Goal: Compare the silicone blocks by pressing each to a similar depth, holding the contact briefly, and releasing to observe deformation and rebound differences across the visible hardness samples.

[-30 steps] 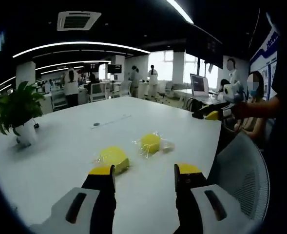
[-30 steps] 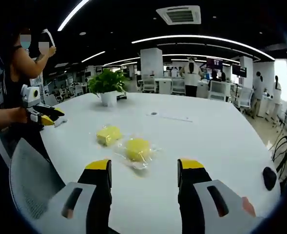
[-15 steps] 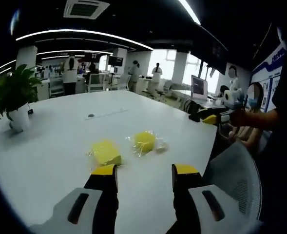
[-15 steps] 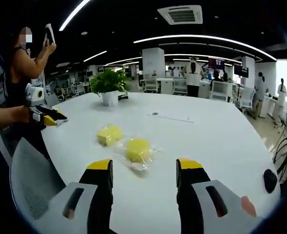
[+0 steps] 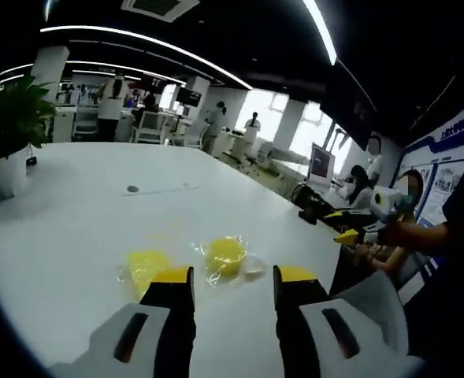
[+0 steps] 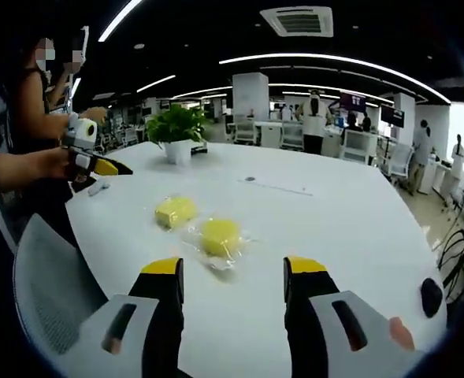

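Two yellow silicone blocks lie side by side on the white table (image 6: 350,213). The bare block (image 6: 176,211) lies to the left of the block in clear plastic wrap (image 6: 220,236). My right gripper (image 6: 233,269) hovers open short of the wrapped block, with nothing between its jaws. In the left gripper view the wrapped block (image 5: 224,253) lies just beyond my open left gripper (image 5: 233,277), and the bare block (image 5: 145,264) is partly hidden behind its left jaw. A hand holds the left gripper (image 6: 98,165) over the table's left edge. The right gripper (image 5: 348,227) shows at the right.
A potted plant (image 6: 176,130) stands at the table's far side. A mesh chair (image 6: 50,291) is pushed against the near edge. A black mouse-like object (image 6: 431,297) lies at the right edge, and a small dark disc (image 6: 250,179) mid-table. People stand among the desks behind.
The left gripper's camera has dropped and closed in, so the blocks sit nearer its jaws. In the right gripper view the left gripper has risen toward the table edge. The blocks have not moved.
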A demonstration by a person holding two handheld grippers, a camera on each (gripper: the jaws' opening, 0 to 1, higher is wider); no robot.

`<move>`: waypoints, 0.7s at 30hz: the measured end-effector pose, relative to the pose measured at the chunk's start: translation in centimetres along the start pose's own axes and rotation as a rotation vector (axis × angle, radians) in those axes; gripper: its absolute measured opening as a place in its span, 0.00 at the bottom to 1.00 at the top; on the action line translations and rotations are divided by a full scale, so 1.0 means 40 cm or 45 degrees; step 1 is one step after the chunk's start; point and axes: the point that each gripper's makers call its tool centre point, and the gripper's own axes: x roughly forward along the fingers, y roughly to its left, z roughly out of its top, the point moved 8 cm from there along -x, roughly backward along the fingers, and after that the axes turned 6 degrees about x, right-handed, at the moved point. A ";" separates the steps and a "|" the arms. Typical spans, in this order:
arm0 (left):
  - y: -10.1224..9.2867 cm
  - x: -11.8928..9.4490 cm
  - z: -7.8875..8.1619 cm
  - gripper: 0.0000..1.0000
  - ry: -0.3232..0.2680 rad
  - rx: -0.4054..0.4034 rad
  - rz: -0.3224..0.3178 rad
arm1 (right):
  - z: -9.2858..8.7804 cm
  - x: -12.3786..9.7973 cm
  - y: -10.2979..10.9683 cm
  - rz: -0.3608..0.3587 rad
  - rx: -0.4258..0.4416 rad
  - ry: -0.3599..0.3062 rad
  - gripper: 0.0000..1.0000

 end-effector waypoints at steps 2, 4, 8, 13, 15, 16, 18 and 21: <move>0.008 0.019 0.009 0.37 -0.005 -0.039 -0.014 | 0.002 -0.002 -0.002 -0.005 -0.001 -0.005 0.46; 0.018 0.036 0.017 0.38 -0.009 -0.077 -0.024 | 0.002 -0.003 -0.006 -0.008 -0.001 -0.001 0.47; 0.039 0.063 0.030 0.39 0.011 -0.095 -0.015 | 0.005 -0.003 -0.010 -0.014 -0.005 0.006 0.46; 0.054 0.087 0.041 0.41 0.031 -0.107 -0.019 | 0.010 -0.002 -0.012 -0.015 -0.009 0.008 0.46; 0.058 0.098 0.046 0.42 0.033 -0.111 -0.017 | 0.011 -0.001 -0.013 -0.012 -0.007 0.007 0.46; 0.060 0.102 0.046 0.42 0.040 -0.112 -0.018 | 0.011 -0.001 -0.012 -0.013 -0.011 0.009 0.46; 0.062 0.113 0.047 0.42 0.058 -0.120 -0.026 | 0.012 0.000 -0.012 -0.012 -0.013 0.017 0.46; 0.070 0.131 0.052 0.42 0.077 -0.123 -0.024 | 0.013 -0.001 -0.010 -0.009 -0.015 0.013 0.46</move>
